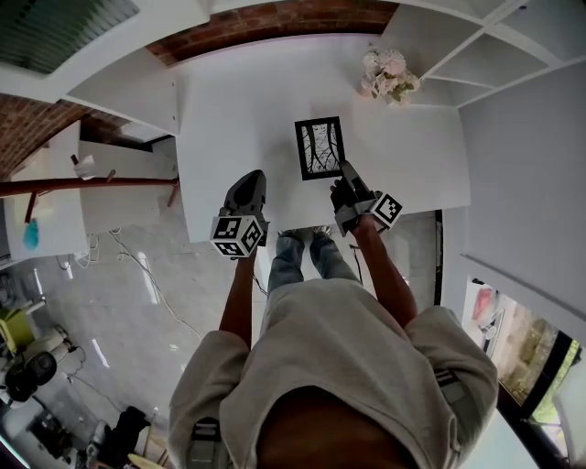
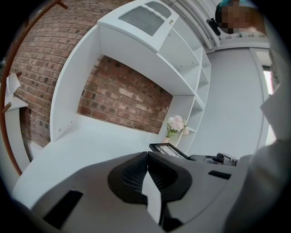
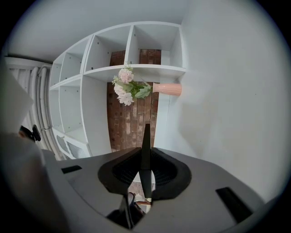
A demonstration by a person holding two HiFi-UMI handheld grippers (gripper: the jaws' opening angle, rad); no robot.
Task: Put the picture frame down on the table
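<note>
The picture frame (image 1: 320,147) is black with a branch drawing and lies flat over the white table (image 1: 233,101), right of its middle. Whether it rests on the table I cannot tell. My right gripper (image 1: 346,177) is shut on the frame's near right corner. In the right gripper view the frame (image 3: 145,141) shows edge-on as a thin dark strip between the closed jaws (image 3: 145,159). My left gripper (image 1: 249,180) hovers left of the frame, shut on nothing. The left gripper view has its jaws (image 2: 146,157) meeting, with the frame (image 2: 167,149) low on the right.
A pink vase of pale flowers (image 1: 389,75) stands at the table's far right corner, beyond the frame. White shelves (image 1: 476,46) rise at the right and a brick wall (image 1: 275,23) runs behind. The person's legs (image 1: 307,256) are at the table's near edge.
</note>
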